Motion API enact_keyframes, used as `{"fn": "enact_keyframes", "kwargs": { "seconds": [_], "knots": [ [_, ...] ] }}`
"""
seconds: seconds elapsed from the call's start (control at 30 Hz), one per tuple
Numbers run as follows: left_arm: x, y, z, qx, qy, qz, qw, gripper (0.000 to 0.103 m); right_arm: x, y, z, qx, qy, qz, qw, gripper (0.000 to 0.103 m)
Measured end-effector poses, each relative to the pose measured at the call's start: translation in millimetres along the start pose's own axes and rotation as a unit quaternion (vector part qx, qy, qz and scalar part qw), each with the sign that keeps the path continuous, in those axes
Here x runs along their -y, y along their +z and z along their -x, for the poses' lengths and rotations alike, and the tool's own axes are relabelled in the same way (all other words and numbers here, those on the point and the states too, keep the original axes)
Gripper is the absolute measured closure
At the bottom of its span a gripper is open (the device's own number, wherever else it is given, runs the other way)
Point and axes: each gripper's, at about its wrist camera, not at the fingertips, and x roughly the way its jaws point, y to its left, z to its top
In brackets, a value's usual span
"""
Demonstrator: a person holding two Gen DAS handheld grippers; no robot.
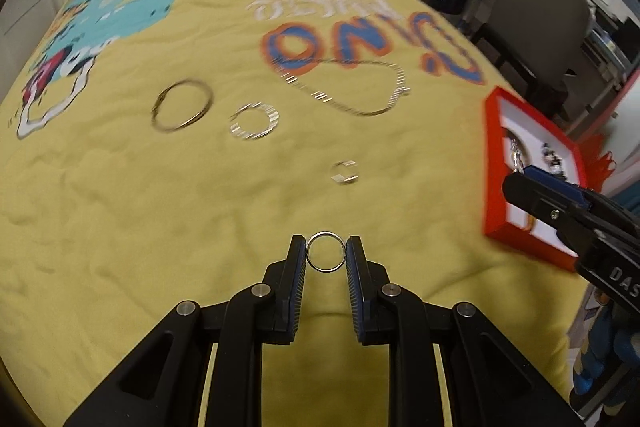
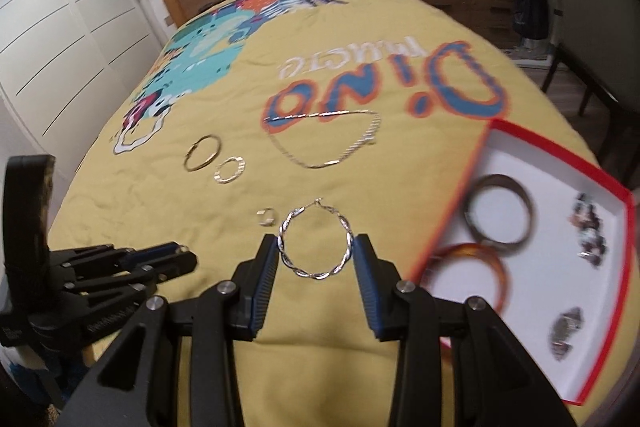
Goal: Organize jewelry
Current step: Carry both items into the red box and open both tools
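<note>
Yellow bedspread (image 1: 160, 227); ring (image 1: 326, 251) pinched between left fingers (image 1: 298, 259), seemingly lifted.

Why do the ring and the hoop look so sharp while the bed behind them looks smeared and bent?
Left wrist view: the ring between the fingers is crisp, while the bedspread and chain are streaked by motion blur. Right wrist view: the twisted hoop is sharp, the red box smeared. Both views: fisheye lenses bow the bed and darken the corners.
</note>
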Motion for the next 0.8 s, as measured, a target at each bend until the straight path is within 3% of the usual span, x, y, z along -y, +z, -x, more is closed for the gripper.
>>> {"fn": "enact_keyframes", "kwargs": {
  "seconds": [0.43, 0.63, 0.8],
  "knots": [
    [128, 13, -7, -0.008, -0.071, -0.089, 0.9935, 0.083, 126, -26, 40, -0.004, -0.083, -0.054, 0.995, 0.067],
    [184, 23, -37, -0.025, -0.087, -0.133, 0.9869, 0.083, 158, -30, 35, -0.022, -0.102, -0.049, 0.993, 0.067],
    [208, 24, -63, -0.049, -0.089, -0.148, 0.9837, 0.083, 172, -32, 24, -0.037, -0.104, -0.037, 0.993, 0.067]
  ]
}}
